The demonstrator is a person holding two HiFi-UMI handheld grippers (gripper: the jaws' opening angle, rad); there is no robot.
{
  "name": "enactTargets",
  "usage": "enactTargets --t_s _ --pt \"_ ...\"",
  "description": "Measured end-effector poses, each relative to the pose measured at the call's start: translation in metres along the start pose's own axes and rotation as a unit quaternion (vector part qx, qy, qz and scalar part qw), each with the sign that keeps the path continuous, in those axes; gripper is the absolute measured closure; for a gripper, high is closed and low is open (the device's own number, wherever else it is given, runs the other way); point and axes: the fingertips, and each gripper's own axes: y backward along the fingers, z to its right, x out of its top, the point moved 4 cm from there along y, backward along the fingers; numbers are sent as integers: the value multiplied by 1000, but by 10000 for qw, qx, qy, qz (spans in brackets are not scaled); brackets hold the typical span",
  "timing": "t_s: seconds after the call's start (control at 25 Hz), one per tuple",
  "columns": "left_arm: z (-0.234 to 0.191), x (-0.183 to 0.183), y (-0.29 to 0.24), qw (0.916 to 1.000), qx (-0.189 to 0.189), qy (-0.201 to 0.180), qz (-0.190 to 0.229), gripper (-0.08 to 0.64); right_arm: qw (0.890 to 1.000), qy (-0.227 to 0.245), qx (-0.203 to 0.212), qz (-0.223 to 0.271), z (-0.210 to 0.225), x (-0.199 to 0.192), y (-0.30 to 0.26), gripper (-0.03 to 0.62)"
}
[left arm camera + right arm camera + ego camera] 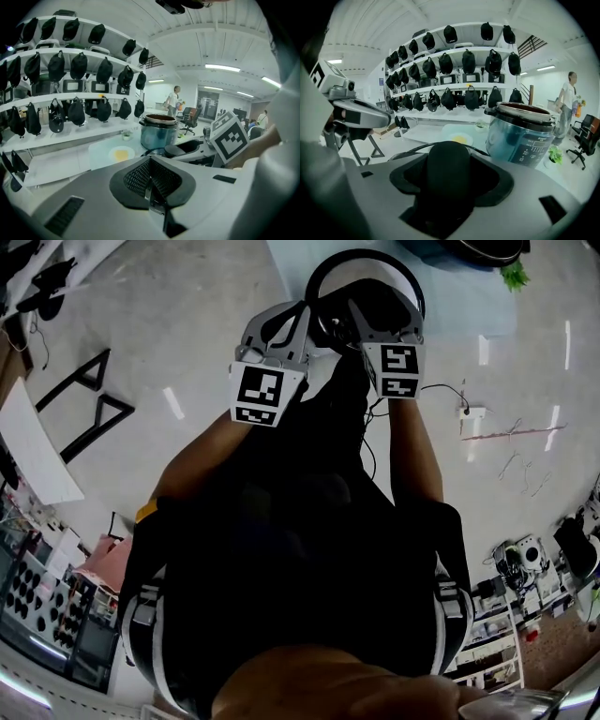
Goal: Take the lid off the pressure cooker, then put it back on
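- Right gripper [375,315] has its jaws clamped on the black rounded knob [447,168] of the round dark-rimmed pressure cooker lid [366,253]. The knob fills the gap between the jaws.
- The lid is off the pot and held in the air over the grey floor [187,315], in front of the person's body, well apart from the cooker.
- Left gripper [150,177] has its ribbed black pads [136,178] pressed together with nothing between them. It sits just beside the lid's left edge in the head view; I cannot tell if it touches.
- The shiny blue-silver pressure cooker pot [520,136] stands upright and open, with a dark inner rim and its control panel facing the right gripper.
- The pot rests on a pale mat [101,152] on the white table [51,164].
- A white plate with a yellow disc [461,139] lies on the mat near the pot, not touching it.
- White curved shelves with hanging black bags [459,61] stand behind the table.
- A person in a white top [570,93] stands far back, near a black office chair [583,136].
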Motion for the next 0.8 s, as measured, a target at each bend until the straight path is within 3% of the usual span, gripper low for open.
enactTargets --t_s 0.4,0.8 --pt "4 -25 -17 9993 114 161 -309 553 9999 -17 -14 -155 21 -24 -37 301" --pt "7 -24 -20 9990 231 165 -355 552 9995 40 105 -289 24 -42 -58 301"
